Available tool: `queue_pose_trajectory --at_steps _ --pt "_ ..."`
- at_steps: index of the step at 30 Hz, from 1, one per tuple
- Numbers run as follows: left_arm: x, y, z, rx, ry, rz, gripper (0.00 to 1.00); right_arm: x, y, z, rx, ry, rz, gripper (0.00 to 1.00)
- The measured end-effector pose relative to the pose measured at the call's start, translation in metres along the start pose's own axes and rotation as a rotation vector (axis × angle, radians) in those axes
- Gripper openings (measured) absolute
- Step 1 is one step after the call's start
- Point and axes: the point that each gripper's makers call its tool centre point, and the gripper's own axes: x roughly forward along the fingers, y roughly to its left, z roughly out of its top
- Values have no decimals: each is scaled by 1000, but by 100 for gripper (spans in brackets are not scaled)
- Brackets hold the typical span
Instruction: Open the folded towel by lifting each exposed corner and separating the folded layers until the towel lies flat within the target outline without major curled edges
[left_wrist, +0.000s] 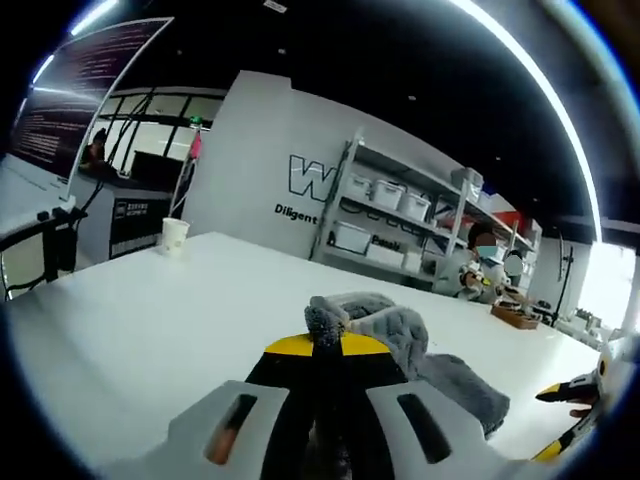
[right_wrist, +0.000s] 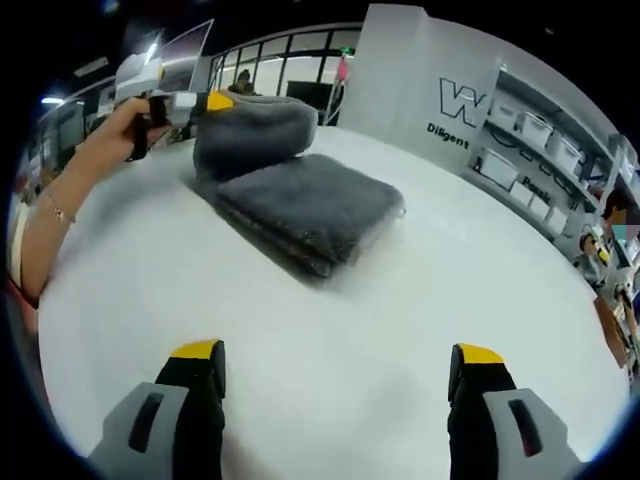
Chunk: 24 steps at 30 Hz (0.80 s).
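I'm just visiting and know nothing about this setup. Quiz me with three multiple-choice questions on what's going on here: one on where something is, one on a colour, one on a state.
1. Where does the paper cup stand?
A. On the towel
B. Near the table's far edge
C. On the shelves

2. What colour is the towel?
A. Grey
B. Red
C. White

3. How is the left hand-held gripper?
A. Wide open over bare table
B. Shut on a towel corner
C. Shut on the cup

Answers:
1 B, the cup sits far off on the white table, away from the towel.
2 A, the fabric is dark grey in both views.
3 B, its yellow-tipped jaws pinch a lifted fold, while the right hand-held gripper is open.
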Motion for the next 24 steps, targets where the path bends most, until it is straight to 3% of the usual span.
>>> queue_pose_trajectory --at_steps 9,18,24 --pt "-6 28 -3 -86 -14 44 4 0 -1 -2 -3 8 -6 92" --pt "-13 50 -7 -110 -20 104 4 1 -2 -5 -3 19 -8 92" --pt "-17 63 -19 -155 -10 149 4 1 -1 -5 -7 20 -6 92"
